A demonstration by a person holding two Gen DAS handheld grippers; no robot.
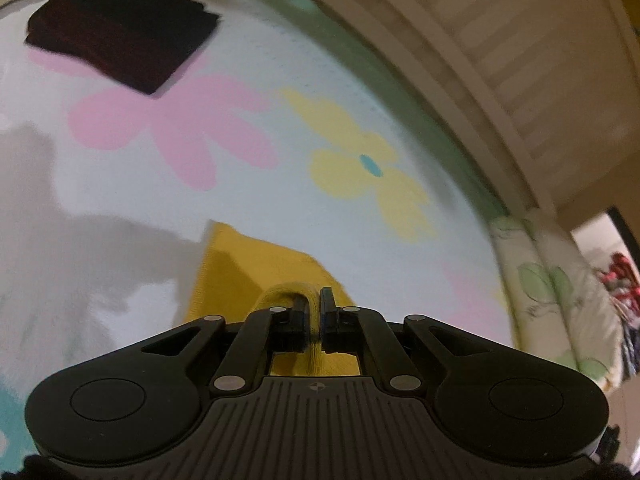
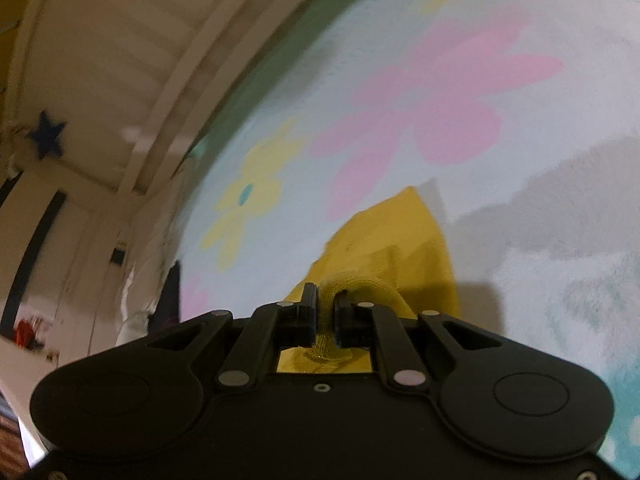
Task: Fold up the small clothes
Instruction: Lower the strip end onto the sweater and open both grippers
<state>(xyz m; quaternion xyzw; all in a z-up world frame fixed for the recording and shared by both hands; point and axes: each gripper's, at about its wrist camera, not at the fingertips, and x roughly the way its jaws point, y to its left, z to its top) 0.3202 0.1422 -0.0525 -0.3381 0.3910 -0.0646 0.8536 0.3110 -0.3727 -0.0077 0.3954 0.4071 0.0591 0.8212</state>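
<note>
Both tongs pinch the yellow garment: the left tongs and the right tongs each have a bunched fold of it between nearly closed fingers. The cloth stretches forward from each pair over the flowered bed sheet, its far corner pointing away. A folded dark garment lies well apart near the sheet's far edge.

Mustard-yellow cloth on pale-blue sheet with pink and yellow flowers.

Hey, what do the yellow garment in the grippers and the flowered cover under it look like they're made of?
Yellow garment: likely a soft matte knit, cotton-like; fine ribbed loops show where the right gripper pinches it. The left gripper also clamps it. Flowered cover: probably a printed woven or fleecy fabric, matte, with a faint dotted texture; blur leaves it open.
</note>
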